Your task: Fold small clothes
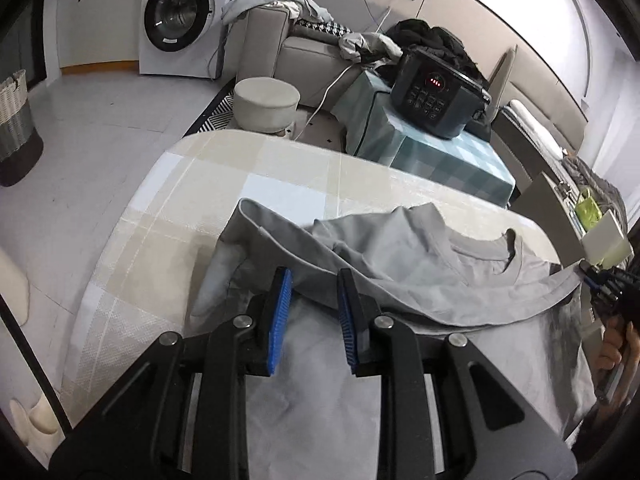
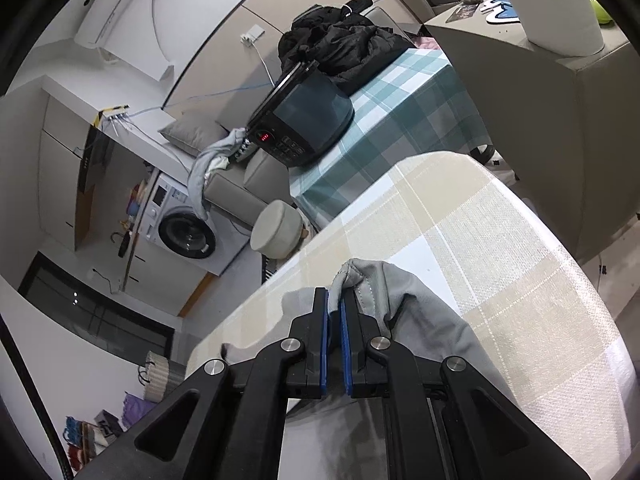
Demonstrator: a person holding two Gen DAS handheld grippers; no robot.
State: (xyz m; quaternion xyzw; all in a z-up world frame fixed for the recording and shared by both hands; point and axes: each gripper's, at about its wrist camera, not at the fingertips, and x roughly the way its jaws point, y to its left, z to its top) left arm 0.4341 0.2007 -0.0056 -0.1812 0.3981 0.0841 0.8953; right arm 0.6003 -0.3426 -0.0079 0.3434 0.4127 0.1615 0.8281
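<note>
We see a grey shirt [image 1: 400, 272] lying crumpled on a table [image 1: 280, 168] covered with a beige and white checked cloth.

Left gripper [image 1: 314, 280]: the jaws stand apart. A folded band of the shirt passes across the gap between the blue pads [image 1: 280, 300], but the pads do not press on it. The gripper points down at the near part of the shirt.

Right gripper [image 2: 335, 300]: the jaws are clamped on a bunched edge of the shirt, and the fabric sticks out just past the fingertips. In the left wrist view this gripper [image 1: 596, 280] sits at the right edge of the table, where a strip of the shirt runs taut to it. A hand [image 1: 616, 344] shows just below it.

The shirt's neck opening [image 1: 508, 248] faces the far right side of the table.

Beyond the table we see a second table with a teal checked cloth [image 1: 440, 156], bearing a dark cooker [image 1: 436, 96] with a red display.
</note>
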